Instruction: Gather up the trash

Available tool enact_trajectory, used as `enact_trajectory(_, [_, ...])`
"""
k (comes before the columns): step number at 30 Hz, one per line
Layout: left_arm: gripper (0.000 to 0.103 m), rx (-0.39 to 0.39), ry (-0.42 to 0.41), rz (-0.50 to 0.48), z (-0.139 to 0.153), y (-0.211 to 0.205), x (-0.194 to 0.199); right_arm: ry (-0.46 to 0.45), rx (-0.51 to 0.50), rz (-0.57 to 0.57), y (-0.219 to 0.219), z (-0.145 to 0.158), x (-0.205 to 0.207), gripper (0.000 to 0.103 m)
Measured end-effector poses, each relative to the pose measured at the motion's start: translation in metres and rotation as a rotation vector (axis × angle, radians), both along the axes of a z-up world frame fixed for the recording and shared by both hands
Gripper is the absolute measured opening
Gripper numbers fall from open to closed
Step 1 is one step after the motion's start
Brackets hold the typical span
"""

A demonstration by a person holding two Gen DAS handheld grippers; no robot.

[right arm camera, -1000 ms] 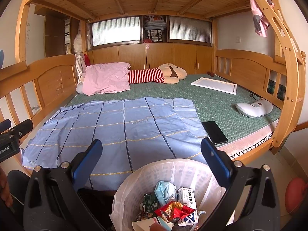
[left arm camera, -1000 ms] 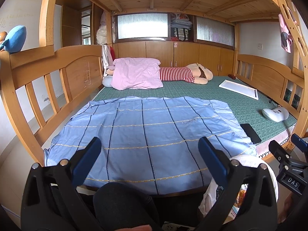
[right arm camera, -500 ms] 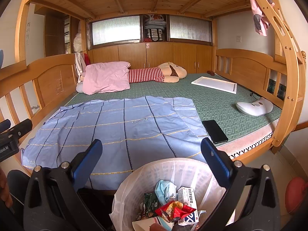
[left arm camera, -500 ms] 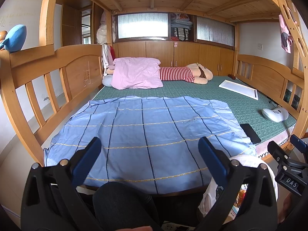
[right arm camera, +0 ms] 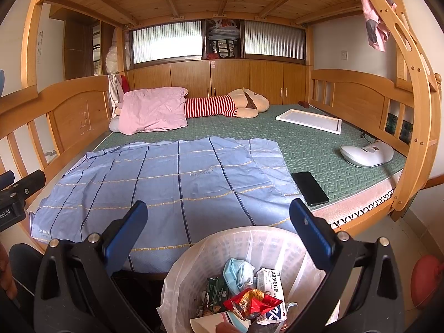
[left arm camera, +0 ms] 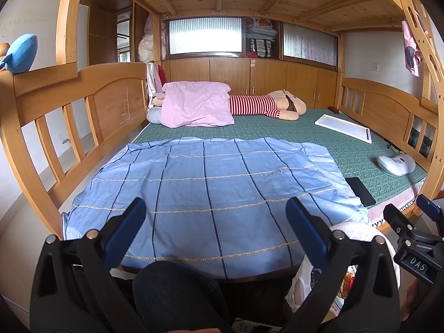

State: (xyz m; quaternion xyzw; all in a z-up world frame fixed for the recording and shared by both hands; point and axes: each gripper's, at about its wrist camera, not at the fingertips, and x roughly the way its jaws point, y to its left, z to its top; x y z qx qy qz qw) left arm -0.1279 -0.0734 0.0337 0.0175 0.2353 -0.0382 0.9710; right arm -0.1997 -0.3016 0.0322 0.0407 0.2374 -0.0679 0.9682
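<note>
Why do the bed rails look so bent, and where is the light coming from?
Both views: fisheye lenses bow the bed frame and ladder, with black corners. Daylight comes through the ribbed windows, washing them pale. Right wrist view: the trash bin between the open claw's tips stays sharp.

— How are your grippers set?

— My left gripper fills the lower part of its own view, blue pads spread wide with nothing between them. My right gripper looks the same, jaws parted and empty.

— Can either see the other?

— Yes. From the left view, the right one pokes in at the lower right edge. From the right view, the left one shows at the left edge. My knee sits at the bottom centre of the left view.
</note>
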Motion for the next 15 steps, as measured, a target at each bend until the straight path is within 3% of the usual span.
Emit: enact_trajectory(15, [0.100, 0.012, 0.030, -0.005, -0.007, 0.001, 0.010, 0.027, 0.021, 0.017, -0.017, -0.008, 0.006, 0.100])
